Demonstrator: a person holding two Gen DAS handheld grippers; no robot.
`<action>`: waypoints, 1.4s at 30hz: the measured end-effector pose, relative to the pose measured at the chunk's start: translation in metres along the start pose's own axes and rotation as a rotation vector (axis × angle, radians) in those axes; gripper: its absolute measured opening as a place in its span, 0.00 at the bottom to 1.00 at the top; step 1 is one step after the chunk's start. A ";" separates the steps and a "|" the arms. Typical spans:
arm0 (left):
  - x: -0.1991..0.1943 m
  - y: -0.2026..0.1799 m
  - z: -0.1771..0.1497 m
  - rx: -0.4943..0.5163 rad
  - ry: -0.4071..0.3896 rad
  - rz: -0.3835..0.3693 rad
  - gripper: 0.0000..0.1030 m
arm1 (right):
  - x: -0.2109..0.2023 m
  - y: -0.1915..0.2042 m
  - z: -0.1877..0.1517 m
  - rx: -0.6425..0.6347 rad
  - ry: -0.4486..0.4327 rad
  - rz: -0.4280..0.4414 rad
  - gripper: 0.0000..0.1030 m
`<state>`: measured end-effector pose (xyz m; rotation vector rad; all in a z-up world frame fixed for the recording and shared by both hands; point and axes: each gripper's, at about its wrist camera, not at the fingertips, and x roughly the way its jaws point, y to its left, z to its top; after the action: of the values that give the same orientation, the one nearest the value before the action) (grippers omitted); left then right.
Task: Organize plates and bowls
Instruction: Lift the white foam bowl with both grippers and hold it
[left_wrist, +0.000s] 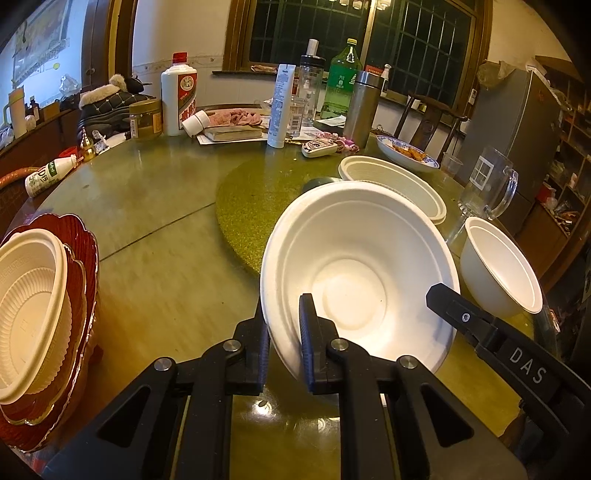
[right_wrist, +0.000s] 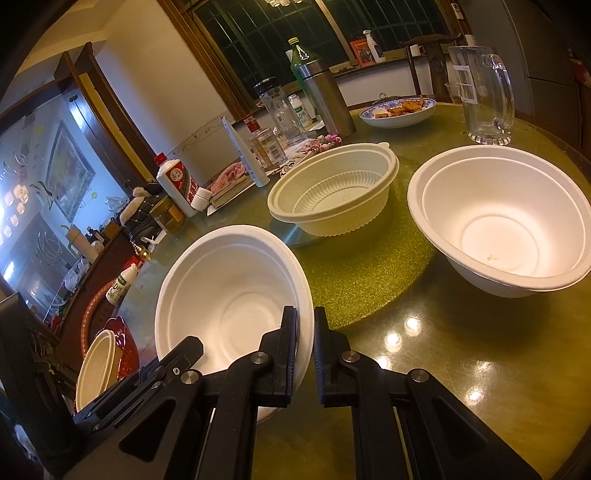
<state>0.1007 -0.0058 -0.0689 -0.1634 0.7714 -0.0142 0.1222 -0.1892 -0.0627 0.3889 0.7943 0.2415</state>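
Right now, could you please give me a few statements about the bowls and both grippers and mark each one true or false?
1. Both grippers clamp the rim of the same white bowl: the left gripper on one side, the right gripper on the other. True.
2. The held bowl is full of food. False: it is empty.
3. A ribbed cream bowl sits on the green mat. True.
4. The glass jug lies on its side. False: it stands upright.
5. The cream bowl at the left rests in stacked red plates. True.
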 end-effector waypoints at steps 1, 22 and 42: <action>0.000 0.000 0.000 0.001 -0.002 0.001 0.12 | 0.000 0.000 0.000 0.000 0.000 0.000 0.08; -0.003 -0.004 0.003 0.014 -0.041 0.035 0.13 | -0.010 0.005 -0.003 -0.027 -0.049 -0.011 0.08; -0.004 -0.010 0.002 0.031 -0.055 0.059 0.13 | -0.011 0.005 -0.003 -0.033 -0.067 -0.013 0.08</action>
<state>0.0999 -0.0151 -0.0632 -0.1110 0.7207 0.0341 0.1121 -0.1878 -0.0547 0.3584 0.7259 0.2282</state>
